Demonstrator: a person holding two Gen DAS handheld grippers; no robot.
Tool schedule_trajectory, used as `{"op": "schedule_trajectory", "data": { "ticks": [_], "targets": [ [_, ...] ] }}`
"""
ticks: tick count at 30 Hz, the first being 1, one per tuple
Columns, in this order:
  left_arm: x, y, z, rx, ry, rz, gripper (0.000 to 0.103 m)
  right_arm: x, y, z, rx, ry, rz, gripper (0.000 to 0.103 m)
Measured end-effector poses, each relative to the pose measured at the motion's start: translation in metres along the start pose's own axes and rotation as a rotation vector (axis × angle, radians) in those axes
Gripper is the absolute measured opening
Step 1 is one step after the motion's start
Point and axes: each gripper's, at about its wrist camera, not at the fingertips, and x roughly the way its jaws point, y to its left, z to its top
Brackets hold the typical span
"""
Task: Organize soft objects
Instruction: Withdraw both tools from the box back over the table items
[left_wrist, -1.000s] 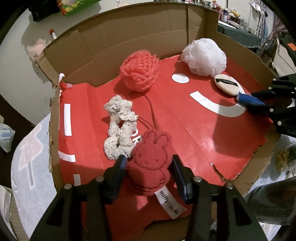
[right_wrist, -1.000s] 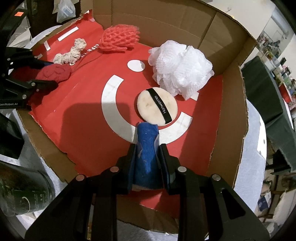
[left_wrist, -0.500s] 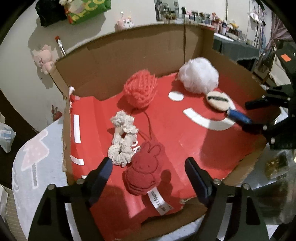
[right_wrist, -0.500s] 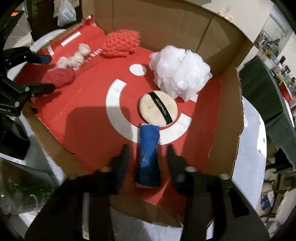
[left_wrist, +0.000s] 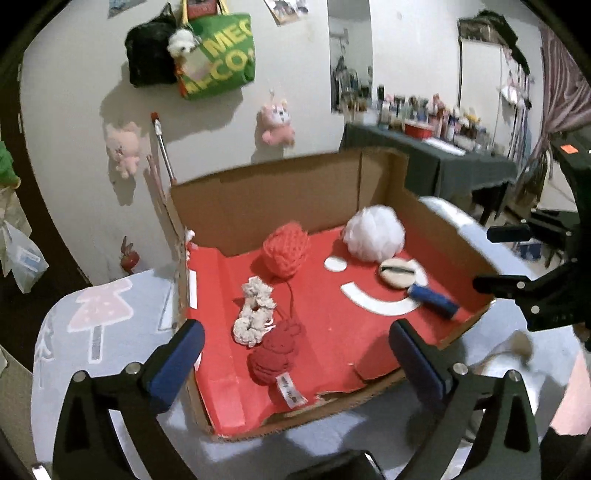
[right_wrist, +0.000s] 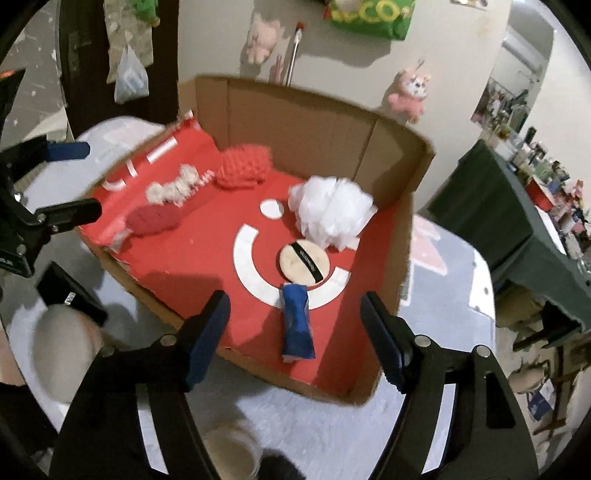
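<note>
Since the earlier frames both grippers had let go and lifted: left gripper (left_wrist: 295, 347) jaws had just been opening, spread wide above the red plush (left_wrist: 272, 357); right gripper (right_wrist: 295, 321) likewise above the blue roll (right_wrist: 297, 320). Six soft items lay in the cardboard box (left_wrist: 266, 192): plush, roll, cream scrunchie (left_wrist: 254, 317), coral pouf (left_wrist: 286, 251), white pouf (left_wrist: 373, 233), powder puff (left_wrist: 397, 272).

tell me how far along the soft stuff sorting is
Done, it seems: six soft items lie in the cardboard box, including the red bunny cloth and blue roll. In hand: nothing; the left gripper and right gripper have just been opening and stand wide with nothing pressed between the pads. Left: no loose soft item clearly shows outside the box.
</note>
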Motion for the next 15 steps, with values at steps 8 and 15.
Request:
{"op": "schedule_trajectory", "data": {
  "ticks": [8, 15],
  "targets": [
    [-0.055, -0.018, -0.017, -0.026, -0.12, -0.004, 0.103, -0.075, 0.017, -0.019, 0.038, -0.175, -0.017, 0.084],
    [-0.095, -0.043, -0.05, -0.037, -0.215, 0.034, 0.103, -0.125, 0.035, -0.062, 0.101, -0.301, -0.036, 0.086]
  ]
}}
